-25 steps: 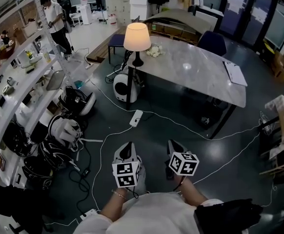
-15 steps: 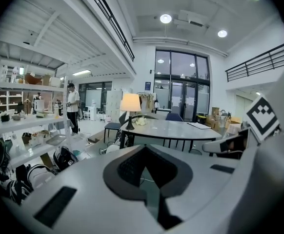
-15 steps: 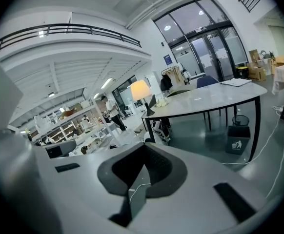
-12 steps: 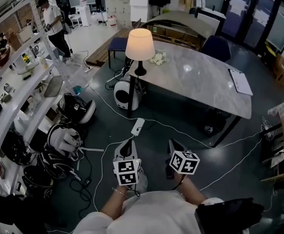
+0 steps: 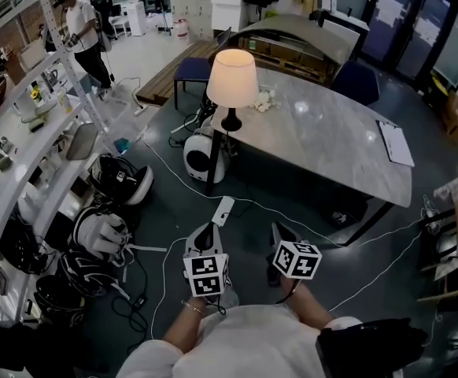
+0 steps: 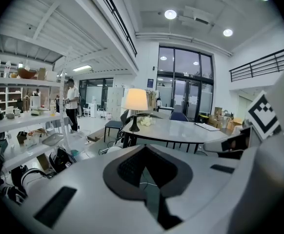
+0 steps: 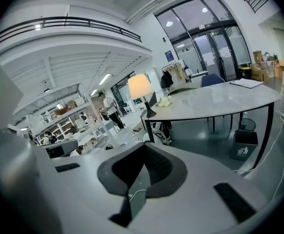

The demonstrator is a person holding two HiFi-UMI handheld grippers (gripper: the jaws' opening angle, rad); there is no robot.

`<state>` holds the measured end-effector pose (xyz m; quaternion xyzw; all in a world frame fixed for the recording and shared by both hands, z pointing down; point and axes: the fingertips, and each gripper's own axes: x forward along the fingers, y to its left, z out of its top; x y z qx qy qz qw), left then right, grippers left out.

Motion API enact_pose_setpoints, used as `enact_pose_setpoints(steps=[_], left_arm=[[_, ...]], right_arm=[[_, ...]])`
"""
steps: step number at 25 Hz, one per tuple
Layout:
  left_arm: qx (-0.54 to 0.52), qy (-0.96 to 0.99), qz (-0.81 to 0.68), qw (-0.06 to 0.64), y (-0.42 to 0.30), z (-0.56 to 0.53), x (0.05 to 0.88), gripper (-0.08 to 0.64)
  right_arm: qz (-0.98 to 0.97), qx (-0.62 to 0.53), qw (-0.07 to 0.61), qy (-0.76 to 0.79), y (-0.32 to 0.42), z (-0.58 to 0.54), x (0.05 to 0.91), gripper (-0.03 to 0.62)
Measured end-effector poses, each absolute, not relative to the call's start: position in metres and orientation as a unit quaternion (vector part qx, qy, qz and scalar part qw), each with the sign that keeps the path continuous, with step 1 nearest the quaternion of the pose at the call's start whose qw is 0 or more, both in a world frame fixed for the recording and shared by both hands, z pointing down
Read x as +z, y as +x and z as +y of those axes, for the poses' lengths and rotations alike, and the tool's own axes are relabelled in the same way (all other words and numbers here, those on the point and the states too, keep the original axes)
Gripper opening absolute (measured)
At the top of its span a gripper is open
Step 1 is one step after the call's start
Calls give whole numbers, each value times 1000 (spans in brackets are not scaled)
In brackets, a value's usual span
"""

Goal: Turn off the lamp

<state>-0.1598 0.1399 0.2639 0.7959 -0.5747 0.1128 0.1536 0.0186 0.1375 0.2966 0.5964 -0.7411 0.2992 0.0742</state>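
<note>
Finds the lamp (image 5: 231,85) lit and upright at the near left corner of the table (image 5: 331,140), just beside a small bunch of white flowers (image 5: 264,99). Holds the left gripper (image 5: 205,233) and the right gripper (image 5: 281,236) side by side, well short of the table, aimed toward its lamp end. Has both clamped fully together with nothing between. Leaves a white power strip (image 5: 223,209) on the floor between the grippers and the table.
</note>
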Motion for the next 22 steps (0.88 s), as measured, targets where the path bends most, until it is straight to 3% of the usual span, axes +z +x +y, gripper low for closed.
enact_pose_setpoints(steps=[22], left_arm=[[106, 813, -550, 163, -161, 10, 279, -1]], right_arm=[[-717, 299, 84, 624, 18, 28, 304, -2]])
